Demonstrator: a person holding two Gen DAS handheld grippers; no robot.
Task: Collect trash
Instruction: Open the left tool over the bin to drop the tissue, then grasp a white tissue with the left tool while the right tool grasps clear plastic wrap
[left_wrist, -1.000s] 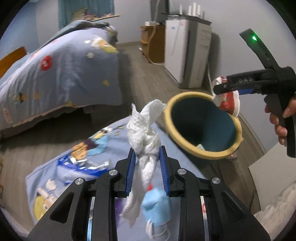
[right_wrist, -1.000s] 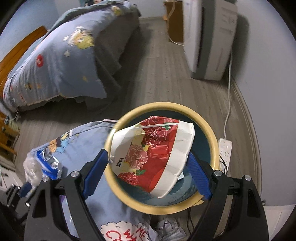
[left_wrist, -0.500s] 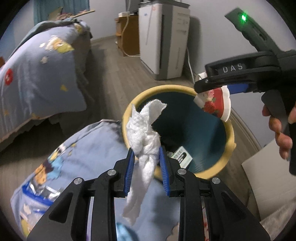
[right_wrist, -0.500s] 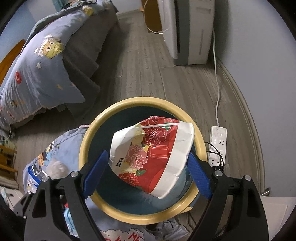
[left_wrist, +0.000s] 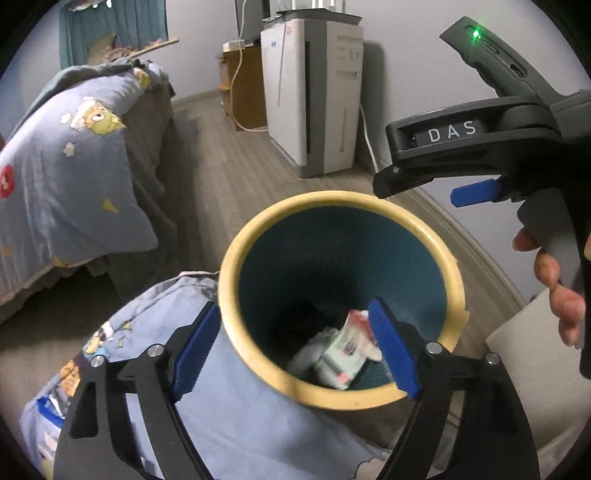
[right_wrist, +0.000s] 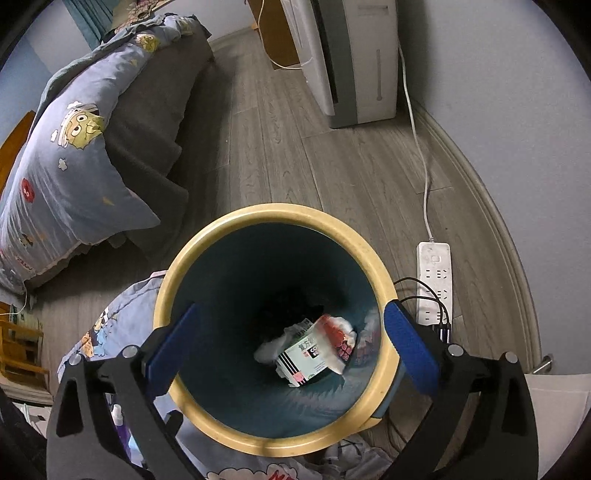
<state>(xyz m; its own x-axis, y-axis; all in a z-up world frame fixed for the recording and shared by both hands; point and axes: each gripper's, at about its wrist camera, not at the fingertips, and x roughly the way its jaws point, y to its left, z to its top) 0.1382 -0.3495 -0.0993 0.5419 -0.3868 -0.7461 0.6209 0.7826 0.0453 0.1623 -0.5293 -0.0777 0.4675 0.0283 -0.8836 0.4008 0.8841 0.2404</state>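
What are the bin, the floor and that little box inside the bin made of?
Bin: looks like moulded plastic, smooth cream rim, dull teal inside with soft reflections.
Floor: grey wood-look planks with grain and seams; real wood or laminate, can't tell.
Box: likely thin printed cardboard, with sharp folded edges and flat printed faces.

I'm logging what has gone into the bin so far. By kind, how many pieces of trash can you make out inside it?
In the bin:
Printed box: 1
Red-and-white floral paper cup: 1
White tissue: 1
Total: 3
The dark bottom may hide more.
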